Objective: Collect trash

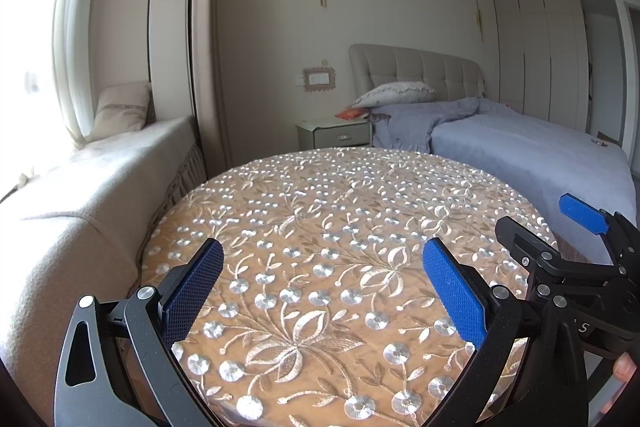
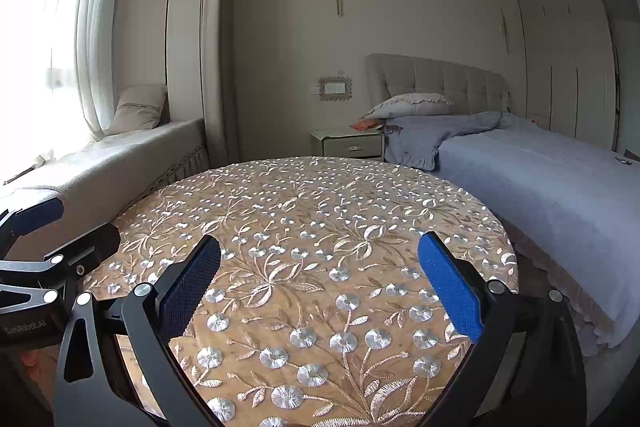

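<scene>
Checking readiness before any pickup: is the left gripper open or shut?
Open. The left gripper has its blue fingers spread wide apart over the embroidered round table, with nothing between them.

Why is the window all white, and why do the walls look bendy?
In both wrist views, daylight overexposes the window, washing it white; the fisheye lens bows the walls and darkens the corners. The embroidered tablecloth glints silver; the bed stays soft, evenly lit.
</scene>
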### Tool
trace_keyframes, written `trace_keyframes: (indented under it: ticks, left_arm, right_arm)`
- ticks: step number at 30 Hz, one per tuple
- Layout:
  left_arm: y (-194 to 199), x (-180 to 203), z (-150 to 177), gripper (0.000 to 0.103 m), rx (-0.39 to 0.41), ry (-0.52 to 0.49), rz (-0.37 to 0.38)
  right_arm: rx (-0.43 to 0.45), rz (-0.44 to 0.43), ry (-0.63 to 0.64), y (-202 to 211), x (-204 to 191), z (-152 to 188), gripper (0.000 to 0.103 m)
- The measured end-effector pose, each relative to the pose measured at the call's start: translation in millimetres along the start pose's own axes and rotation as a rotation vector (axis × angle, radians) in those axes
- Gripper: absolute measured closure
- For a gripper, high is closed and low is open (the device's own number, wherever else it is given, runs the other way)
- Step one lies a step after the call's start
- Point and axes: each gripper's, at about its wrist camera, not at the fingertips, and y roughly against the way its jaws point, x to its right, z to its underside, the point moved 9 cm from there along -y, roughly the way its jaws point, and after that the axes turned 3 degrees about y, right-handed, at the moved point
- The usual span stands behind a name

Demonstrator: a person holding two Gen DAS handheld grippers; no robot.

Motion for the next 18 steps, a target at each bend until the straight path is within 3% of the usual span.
trace_keyframes:
  ticks: [6, 12, 18]
  left_arm:
    - [0.0, 3.4, 1.1, 0.005, -0.012, -0.001, 0.03]
    - [3.2, 3.1, -4.8, 0.005, -0.003, -0.003, 0.014]
    - [1.3, -1.8, -18.4, 0.005, -0.046, 0.041, -0.005]
  right_arm:
    - [0.001, 0.0, -0.002, 0.0, 0.6, 0.4, 0.005]
    - [0.007, -0.008, -0.017, 1.3, 5.0, -0.4, 0.005]
    - [0.008, -0.011, -0.065, 2.2, 18.6, 3.9, 0.005]
